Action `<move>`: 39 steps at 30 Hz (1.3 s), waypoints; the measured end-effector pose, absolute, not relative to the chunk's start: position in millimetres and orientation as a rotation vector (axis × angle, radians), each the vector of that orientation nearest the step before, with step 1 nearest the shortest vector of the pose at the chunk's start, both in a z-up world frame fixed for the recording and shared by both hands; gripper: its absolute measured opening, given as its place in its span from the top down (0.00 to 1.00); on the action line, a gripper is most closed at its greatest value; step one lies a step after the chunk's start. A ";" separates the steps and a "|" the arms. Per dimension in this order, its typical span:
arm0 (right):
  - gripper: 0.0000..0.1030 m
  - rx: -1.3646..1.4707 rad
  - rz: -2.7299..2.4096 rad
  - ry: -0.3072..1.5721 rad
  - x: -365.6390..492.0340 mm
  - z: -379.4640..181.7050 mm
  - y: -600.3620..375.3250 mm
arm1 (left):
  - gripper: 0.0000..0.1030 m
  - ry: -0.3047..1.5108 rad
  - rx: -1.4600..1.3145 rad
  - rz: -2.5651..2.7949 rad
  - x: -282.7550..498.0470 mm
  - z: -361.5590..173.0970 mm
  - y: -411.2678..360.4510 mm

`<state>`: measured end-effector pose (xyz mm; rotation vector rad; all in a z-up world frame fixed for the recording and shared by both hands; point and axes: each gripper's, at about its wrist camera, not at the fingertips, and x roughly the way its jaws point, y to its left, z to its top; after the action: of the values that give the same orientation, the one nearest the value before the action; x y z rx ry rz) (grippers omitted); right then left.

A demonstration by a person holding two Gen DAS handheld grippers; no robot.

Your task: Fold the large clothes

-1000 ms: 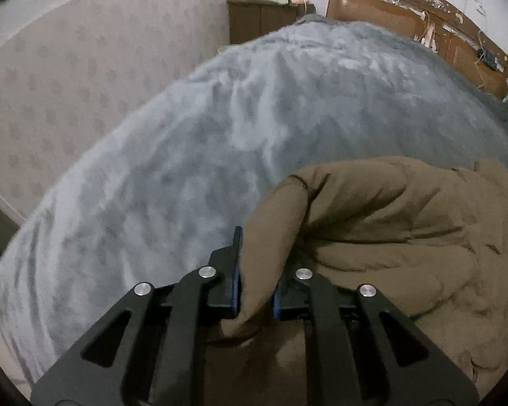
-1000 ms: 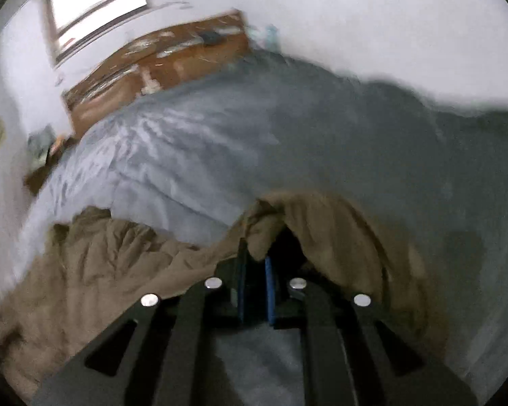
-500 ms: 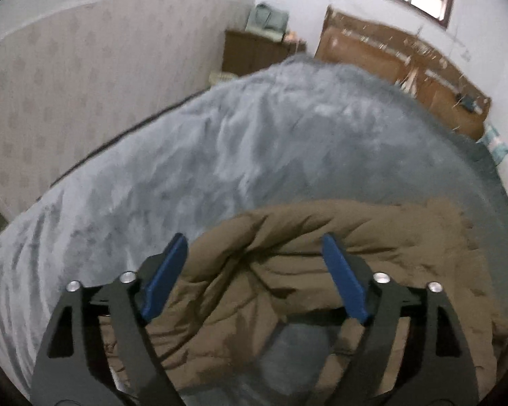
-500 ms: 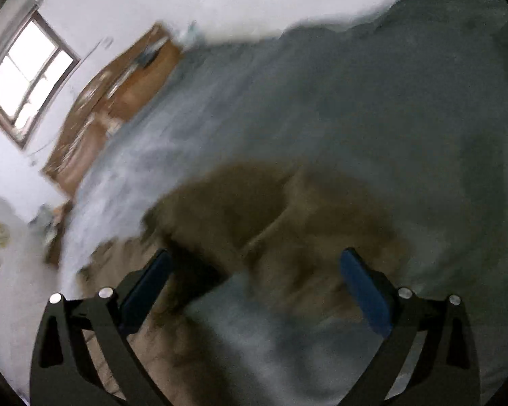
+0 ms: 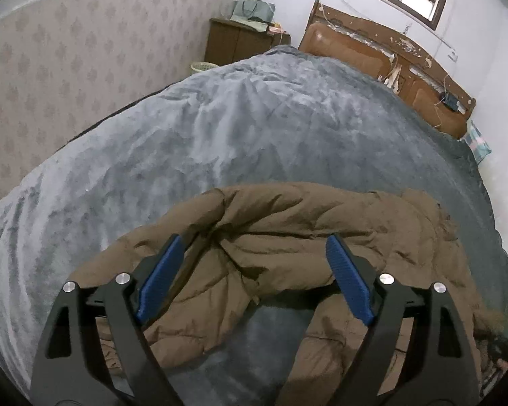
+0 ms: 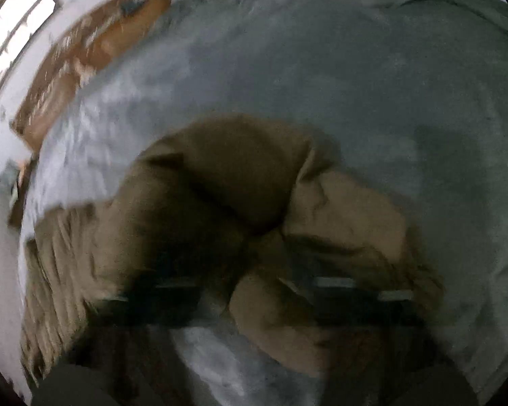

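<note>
Brown padded coat (image 5: 288, 237): lower centre, on grey blanket (image 5: 237, 128). Left gripper (image 5: 250, 270) spread, empty, above it. Right gripper (image 6: 254, 291) blurred, pressed together; contents unclear. Risk: slippery padding springing open, undoing fold.

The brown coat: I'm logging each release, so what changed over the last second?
The left gripper, pinching a coat fold a second ago, let go, opened wide and drew back above the brown coat. The right gripper also released its fold, then shut again as it dropped toward the coat; blur hides whether it caught cloth. The grey blanket is unchanged.
</note>
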<state>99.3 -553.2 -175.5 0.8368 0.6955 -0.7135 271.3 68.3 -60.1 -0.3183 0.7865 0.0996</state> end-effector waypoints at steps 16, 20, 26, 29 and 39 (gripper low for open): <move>1.00 0.612 -0.095 0.203 141.1 -3.5 -443.9 | 0.16 0.781 -0.292 -0.040 290.5 -59.1 42.1; 1.00 0.486 0.071 0.352 223.7 -14.2 -369.9 | 0.16 0.796 -0.311 -0.078 295.5 -63.9 37.1; 0.97 0.283 0.105 0.652 324.8 -76.0 -270.7 | 0.15 0.815 -0.310 -0.100 299.0 -68.4 36.5; 0.67 0.243 0.086 0.725 334.5 -98.4 -239.3 | 0.13 0.833 -0.284 -0.092 305.0 -77.4 31.4; 0.24 0.242 0.004 0.571 245.1 -11.0 -268.8 | 0.13 0.818 -0.102 -0.109 300.5 -75.8 -12.3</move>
<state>245.1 -268.8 -11.0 0.2421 0.5706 0.0036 300.5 -12.3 -75.8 -0.1017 0.8176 -0.1087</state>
